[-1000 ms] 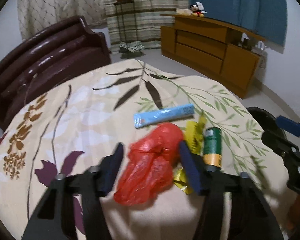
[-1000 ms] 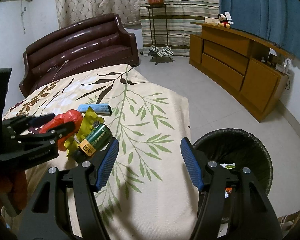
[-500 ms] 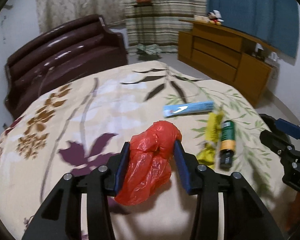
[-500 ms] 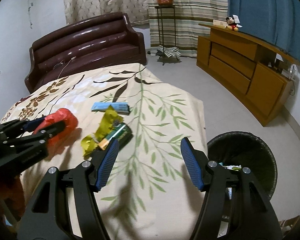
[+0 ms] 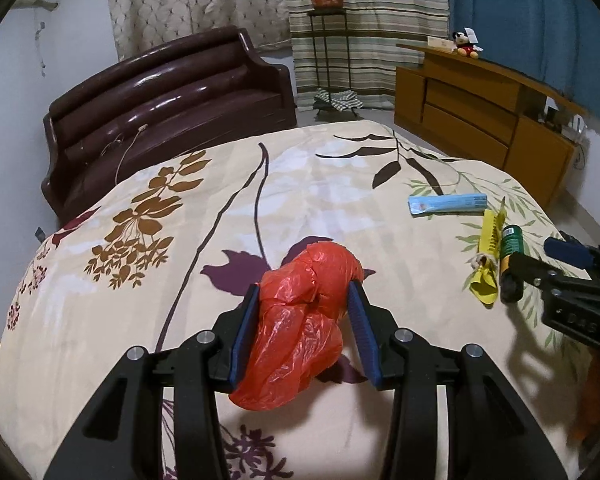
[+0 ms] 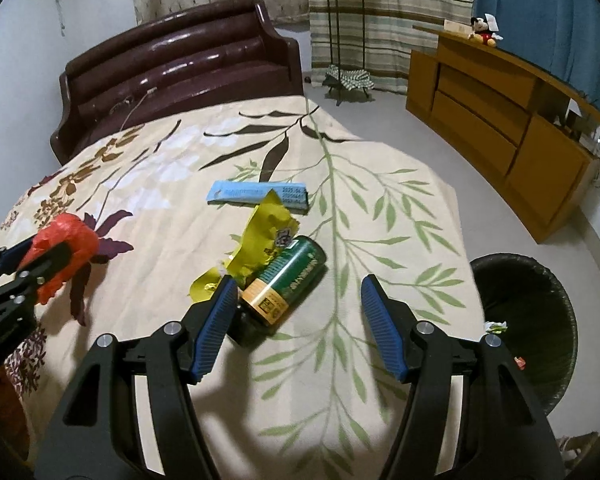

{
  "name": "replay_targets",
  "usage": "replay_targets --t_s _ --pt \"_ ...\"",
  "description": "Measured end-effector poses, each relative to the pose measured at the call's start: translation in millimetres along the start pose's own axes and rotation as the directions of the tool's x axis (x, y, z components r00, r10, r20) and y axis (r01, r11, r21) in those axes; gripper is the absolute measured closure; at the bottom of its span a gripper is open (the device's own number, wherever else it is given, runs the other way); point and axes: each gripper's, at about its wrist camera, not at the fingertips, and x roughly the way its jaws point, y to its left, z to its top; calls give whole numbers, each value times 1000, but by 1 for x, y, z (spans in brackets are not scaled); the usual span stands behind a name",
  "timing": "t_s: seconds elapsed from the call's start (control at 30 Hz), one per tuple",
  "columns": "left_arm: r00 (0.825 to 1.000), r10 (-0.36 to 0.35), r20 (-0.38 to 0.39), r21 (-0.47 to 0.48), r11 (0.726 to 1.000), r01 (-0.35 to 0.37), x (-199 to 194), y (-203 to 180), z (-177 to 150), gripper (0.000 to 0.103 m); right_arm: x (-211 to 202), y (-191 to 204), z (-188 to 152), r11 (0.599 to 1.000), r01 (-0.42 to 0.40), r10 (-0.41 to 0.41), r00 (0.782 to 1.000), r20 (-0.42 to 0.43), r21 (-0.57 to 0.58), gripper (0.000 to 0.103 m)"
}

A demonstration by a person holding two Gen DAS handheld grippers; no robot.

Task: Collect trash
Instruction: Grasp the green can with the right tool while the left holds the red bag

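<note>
A crumpled red plastic bag (image 5: 300, 328) sits between the blue pads of my left gripper (image 5: 304, 286), which is shut on it over the floral bedcover (image 5: 160, 280). To its right lie a blue wrapper (image 5: 447, 203), a yellow wrapper (image 5: 486, 276) and a green can (image 5: 510, 256). In the right wrist view my right gripper (image 6: 300, 280) stands open over the green can (image 6: 296, 272), whose near end lies by the left finger. The yellow wrapper (image 6: 260, 240) and blue wrapper (image 6: 258, 195) lie just beyond. The left gripper (image 6: 20, 272) with the red bag (image 6: 64, 240) shows at far left.
A black trash bin (image 6: 540, 304) with some litter inside stands on the floor at the bed's right edge. A dark brown headboard (image 6: 180, 68) ends the bed at the far side. A wooden cabinet (image 6: 500, 120) and a plant stand (image 6: 344, 40) stand beyond grey floor.
My left gripper's jaws closed onto the red bag and carried it left, away from the other litter. My right gripper came in over the green can, which was off to its left before.
</note>
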Motion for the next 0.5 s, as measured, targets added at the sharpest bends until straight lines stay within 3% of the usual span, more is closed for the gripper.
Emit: replay_targets --t_s 0.5 --pt "1000 -15 -11 -36 999 15 8 10 -9 59 7 -2 0 997 60 -61 998 -35 -39 45"
